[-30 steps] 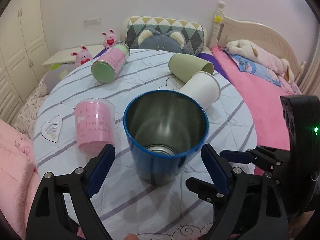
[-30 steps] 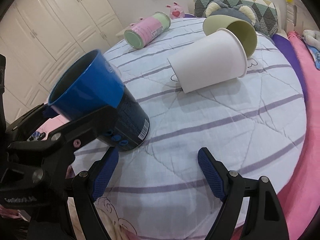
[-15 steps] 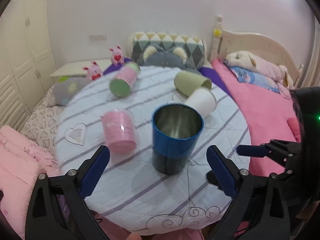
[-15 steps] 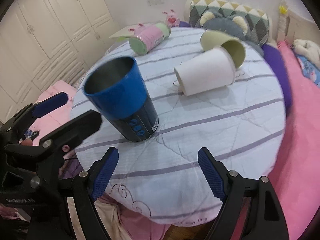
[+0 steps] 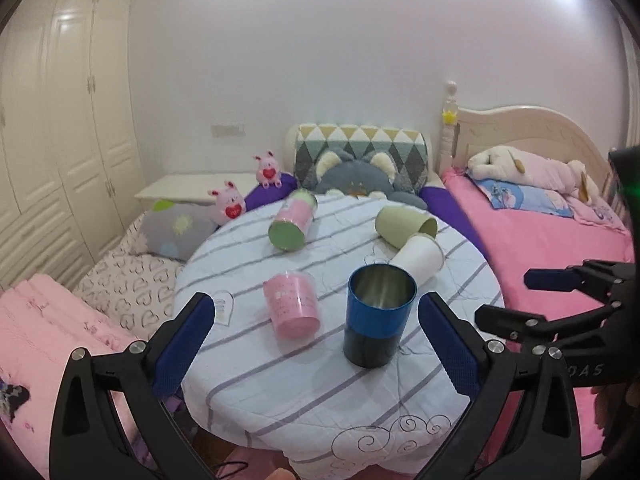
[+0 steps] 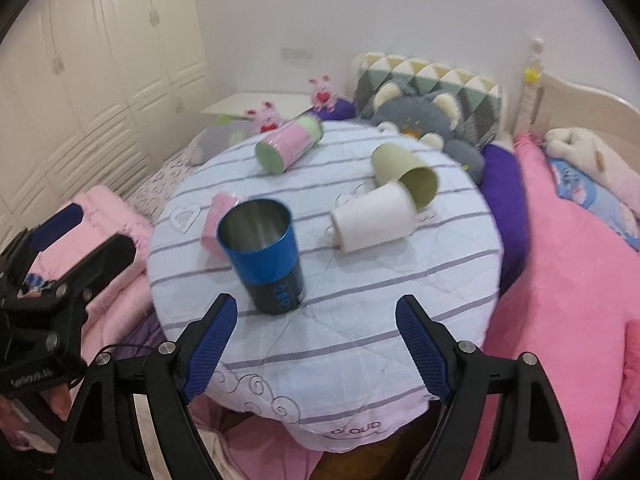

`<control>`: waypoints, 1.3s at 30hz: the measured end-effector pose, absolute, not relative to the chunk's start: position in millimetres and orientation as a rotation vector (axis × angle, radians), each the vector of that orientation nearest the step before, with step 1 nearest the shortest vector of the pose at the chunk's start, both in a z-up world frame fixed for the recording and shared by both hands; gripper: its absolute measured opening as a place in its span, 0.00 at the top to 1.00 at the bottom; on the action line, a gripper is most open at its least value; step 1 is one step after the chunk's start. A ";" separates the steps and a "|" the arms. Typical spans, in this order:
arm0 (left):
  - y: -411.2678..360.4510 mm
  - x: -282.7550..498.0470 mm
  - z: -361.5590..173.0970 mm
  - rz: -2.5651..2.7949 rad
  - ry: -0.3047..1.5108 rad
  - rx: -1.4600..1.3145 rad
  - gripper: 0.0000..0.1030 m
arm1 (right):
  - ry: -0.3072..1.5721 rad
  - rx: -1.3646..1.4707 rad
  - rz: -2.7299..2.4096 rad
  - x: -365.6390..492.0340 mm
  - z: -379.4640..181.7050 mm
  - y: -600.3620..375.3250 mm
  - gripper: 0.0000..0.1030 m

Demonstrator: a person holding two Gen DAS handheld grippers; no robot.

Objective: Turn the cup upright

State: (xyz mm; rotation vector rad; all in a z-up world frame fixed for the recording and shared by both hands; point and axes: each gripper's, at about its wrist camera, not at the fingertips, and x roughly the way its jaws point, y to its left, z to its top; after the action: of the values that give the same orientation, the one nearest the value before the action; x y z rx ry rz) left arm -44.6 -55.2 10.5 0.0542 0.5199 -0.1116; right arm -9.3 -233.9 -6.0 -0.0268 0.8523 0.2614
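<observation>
a home bedroom — pink-covered bed (image 5: 536, 236) with plush toys (image 5: 532, 168), white wardrobes (image 5: 60, 128) — cushions (image 5: 360, 152) behind.

A round table (image 5: 332, 396) sits in the middle of the picture. A metal cup (image 5: 378, 316) stands up on it, low and near the middle. Just left of it stands a plastic cup (image 5: 292, 310). Behind the metal cup, to the upper right, a paper cup (image 5: 418, 258) lies on its side, touching another cup (image 5: 402, 226) lying behind it. A can (image 5: 292, 226) lies at the back of the table, upper left of the middle. A bed (image 5: 552, 248) is on the right
</observation>
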 end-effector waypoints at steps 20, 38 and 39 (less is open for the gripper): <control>-64.3 -52.7 17.0 -0.123 0.502 0.064 0.00 | 0.721 0.008 0.238 -32.3 20.7 -242.3 0.20; -63.2 -55.3 21.8 -0.098 0.417 0.041 0.00 | 0.494 -0.007 0.249 -53.5 39.5 -238.8 0.20; -63.6 -54.4 21.3 -0.095 0.418 0.041 0.00 | 0.496 -0.006 0.255 -52.5 39.4 -238.2 0.20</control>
State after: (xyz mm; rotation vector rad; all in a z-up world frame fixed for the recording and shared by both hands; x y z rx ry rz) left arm -54.4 -63.6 21.3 0.0411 0.4182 -0.0950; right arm -52.5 -238.2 39.4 -0.0059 0.4960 0.2553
